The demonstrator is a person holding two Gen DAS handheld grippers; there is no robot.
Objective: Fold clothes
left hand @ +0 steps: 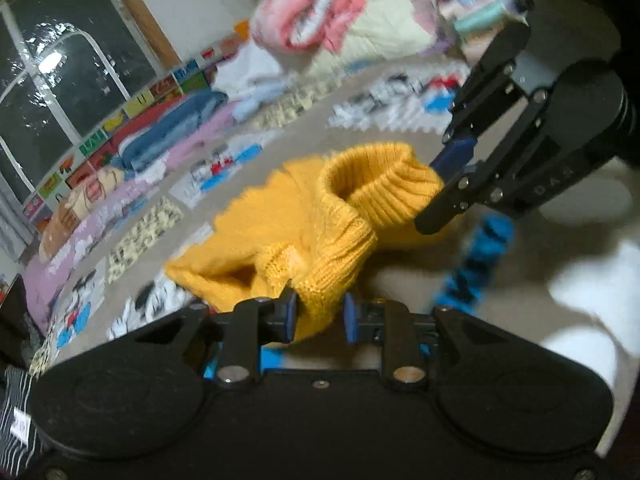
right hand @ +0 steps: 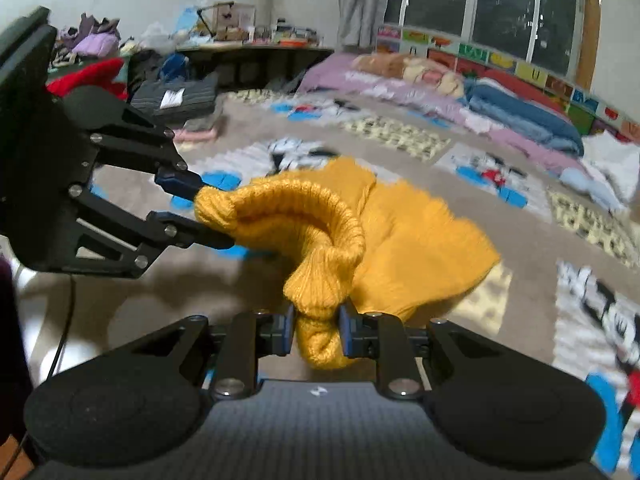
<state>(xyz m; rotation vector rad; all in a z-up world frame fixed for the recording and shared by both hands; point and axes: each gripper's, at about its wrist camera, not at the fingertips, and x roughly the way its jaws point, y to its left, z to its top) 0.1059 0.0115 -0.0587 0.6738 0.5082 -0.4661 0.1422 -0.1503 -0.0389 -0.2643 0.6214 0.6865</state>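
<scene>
A yellow knitted sweater [left hand: 288, 232] hangs in the air above a patterned floor mat, its ribbed hem stretched between both grippers. My left gripper [left hand: 320, 316] is shut on one side of the ribbed edge. In the left wrist view the right gripper [left hand: 440, 184] comes in from the upper right and pinches the other side of the hem. In the right wrist view my right gripper [right hand: 318, 326] is shut on a bunched fold of the sweater [right hand: 408, 240]. The left gripper [right hand: 206, 220] enters there from the left and clamps the hem's other end.
A cartoon-print mat [right hand: 400, 140] covers the floor. A lilac mattress [right hand: 420, 92] with a blue blanket [right hand: 520, 116] lies under the window. Piled bedding [left hand: 352, 12] is stacked at the back; clothes [right hand: 176, 96] and a low cluttered table [right hand: 256, 48] stand by the far wall.
</scene>
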